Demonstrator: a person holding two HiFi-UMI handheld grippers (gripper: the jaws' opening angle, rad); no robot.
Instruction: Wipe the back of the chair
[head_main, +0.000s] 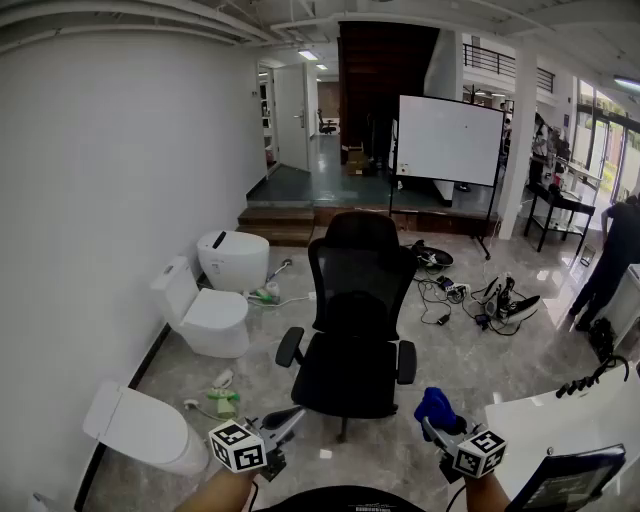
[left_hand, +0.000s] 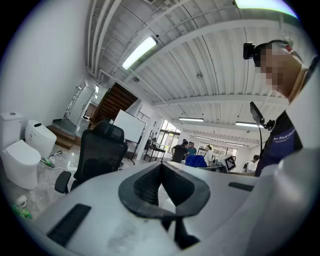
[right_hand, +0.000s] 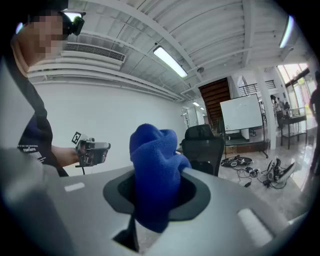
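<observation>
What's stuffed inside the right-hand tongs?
A bunched blue cloth, clamped in the right tongs. It bulges out above and below; the pinched middle and the jaw faces are covered.

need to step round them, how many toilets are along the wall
3 toilets: one by the steps, one nearer, left of the chair, one near the left claw. More may be cut off bottom left.

Left hand-held gripper (head_main: 290, 418): held low at the lower left of the head view. Jaws point forward and slightly inward, closed together with nothing between them. Left marker cube (head_main: 237, 446) sits at its rear, with the left forearm (head_main: 215, 490) behind.

Right hand-held gripper (head_main: 432, 426): held low at the lower right, about level with the left one and well apart from it. Jaws are clamped on a bunched blue cloth (head_main: 437, 406). Right marker cube (head_main: 478, 452) sits at its rear, with the right forearm (head_main: 487, 492) behind.
</observation>
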